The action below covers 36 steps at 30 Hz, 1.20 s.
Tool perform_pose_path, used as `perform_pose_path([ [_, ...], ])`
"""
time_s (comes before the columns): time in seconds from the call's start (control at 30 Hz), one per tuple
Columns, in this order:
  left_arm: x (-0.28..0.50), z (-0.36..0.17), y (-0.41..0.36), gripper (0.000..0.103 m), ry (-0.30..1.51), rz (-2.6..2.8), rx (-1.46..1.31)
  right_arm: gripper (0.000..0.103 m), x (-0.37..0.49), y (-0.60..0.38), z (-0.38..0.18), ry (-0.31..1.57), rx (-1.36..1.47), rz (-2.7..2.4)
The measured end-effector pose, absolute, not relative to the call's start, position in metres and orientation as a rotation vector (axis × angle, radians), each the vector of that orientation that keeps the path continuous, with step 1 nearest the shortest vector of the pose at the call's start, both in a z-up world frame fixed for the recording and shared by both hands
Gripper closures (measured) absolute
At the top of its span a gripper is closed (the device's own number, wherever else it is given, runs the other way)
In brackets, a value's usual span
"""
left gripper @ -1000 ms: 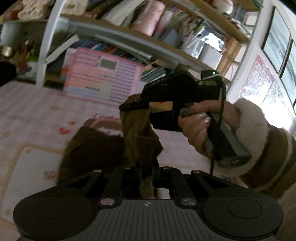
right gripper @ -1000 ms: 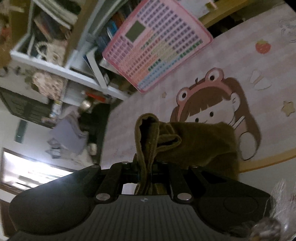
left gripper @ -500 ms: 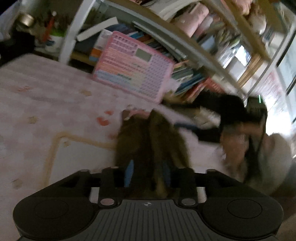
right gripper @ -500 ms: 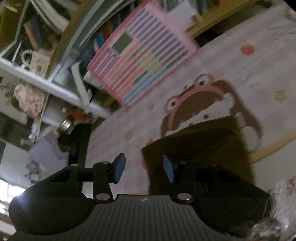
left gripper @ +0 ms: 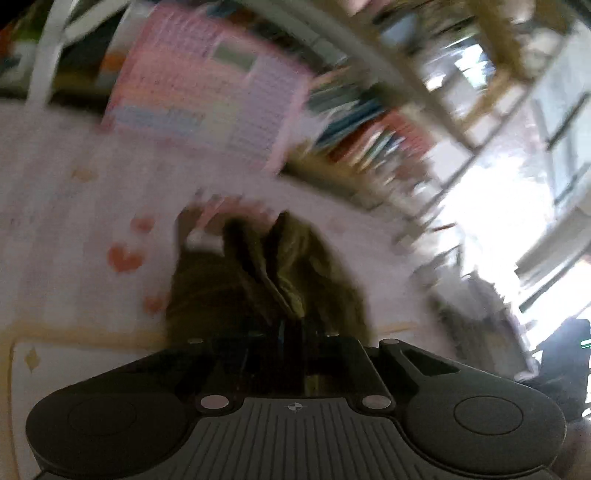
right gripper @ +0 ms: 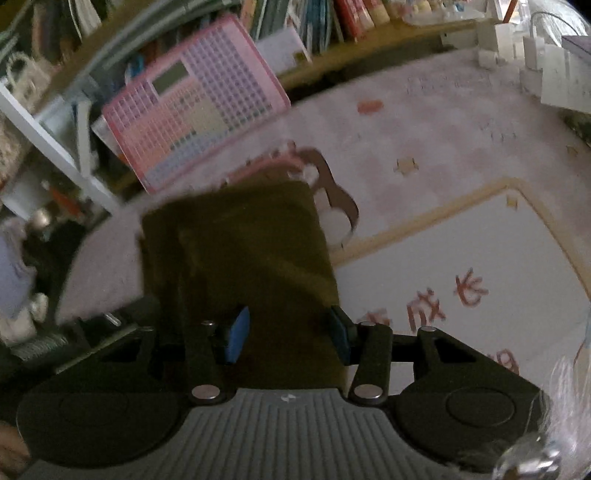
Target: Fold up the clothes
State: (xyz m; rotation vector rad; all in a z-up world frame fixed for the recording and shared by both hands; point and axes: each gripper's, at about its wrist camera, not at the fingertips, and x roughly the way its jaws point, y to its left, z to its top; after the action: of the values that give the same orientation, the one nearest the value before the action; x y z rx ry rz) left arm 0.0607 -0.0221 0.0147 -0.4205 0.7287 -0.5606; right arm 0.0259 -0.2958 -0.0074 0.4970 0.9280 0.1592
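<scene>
An olive-brown garment (right gripper: 236,236) lies folded into a flat rectangle on the pink cartoon play mat (right gripper: 424,140). My right gripper (right gripper: 288,332) hovers over its near edge, open. Its blue pads (right gripper: 238,330) stand apart on either side of the cloth and do not press it. In the blurred left wrist view the garment (left gripper: 229,288) bunches into a raised fold. That fold runs into my left gripper (left gripper: 291,328), which is shut on it, with the fingertips hidden in the dark cloth.
A pink chart board (right gripper: 195,103) leans against a crowded bookshelf (right gripper: 332,22) behind the mat. A white shelf post (right gripper: 55,155) stands at the left. White boxes (right gripper: 535,62) sit at the far right. A dark device with a green light (left gripper: 565,350) shows at the left view's right edge.
Both grippers held the garment up a second ago. The right one has let go and opened, and the cloth now lies flat. The left opened, then shut again on a fold. Both hands sank.
</scene>
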Motion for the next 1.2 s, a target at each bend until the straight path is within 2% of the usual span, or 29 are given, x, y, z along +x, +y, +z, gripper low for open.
perform_pose_path([
  [0.07, 0.057, 0.023, -0.020, 0.096, 0.689, -0.550, -0.385, 0.056, 0.024, -0.289, -0.009, 0.916, 0.489, 0.169],
  [0.23, 0.079, -0.029, -0.014, 0.093, 0.858, -0.442, -0.343, 0.048, 0.030, -0.273, -0.018, 0.922, 0.426, 0.183],
  [0.33, 0.077, -0.029, -0.009, 0.088, 0.842, -0.443, -0.376, 0.043, 0.032, -0.270, -0.025, 0.921, 0.414, 0.181],
  [0.5, 0.068, -0.013, 0.004, 0.045, 0.793, -0.422, -0.380, 0.043, 0.031, -0.276, -0.021, 0.920, 0.438, 0.196],
  [0.53, 0.065, -0.011, 0.008, 0.042, 0.791, -0.421, -0.390, 0.043, 0.030, -0.279, -0.020, 0.918, 0.450, 0.198],
  [0.6, 0.062, -0.011, 0.014, 0.029, 0.812, -0.435, -0.420, 0.043, 0.026, -0.287, -0.021, 0.923, 0.489, 0.193],
  [0.7, 0.062, -0.020, 0.015, 0.025, 0.870, -0.451, -0.457, 0.042, 0.024, -0.298, -0.024, 0.942, 0.545, 0.177],
  [0.93, 0.067, -0.038, 0.005, 0.025, 0.957, -0.416, -0.507, 0.040, 0.026, -0.304, -0.035, 0.998, 0.631, 0.202],
  [1.03, 0.068, -0.046, 0.002, 0.038, 0.986, -0.396, -0.536, 0.038, 0.028, -0.301, -0.039, 1.017, 0.646, 0.226],
  [1.1, 0.067, -0.046, -0.001, 0.058, 0.990, -0.383, -0.543, 0.048, 0.030, -0.298, -0.040, 1.024, 0.639, 0.237],
  [1.2, 0.057, -0.032, -0.012, 0.074, 0.957, -0.393, -0.472, 0.075, 0.028, -0.284, -0.029, 0.971, 0.509, 0.258],
])
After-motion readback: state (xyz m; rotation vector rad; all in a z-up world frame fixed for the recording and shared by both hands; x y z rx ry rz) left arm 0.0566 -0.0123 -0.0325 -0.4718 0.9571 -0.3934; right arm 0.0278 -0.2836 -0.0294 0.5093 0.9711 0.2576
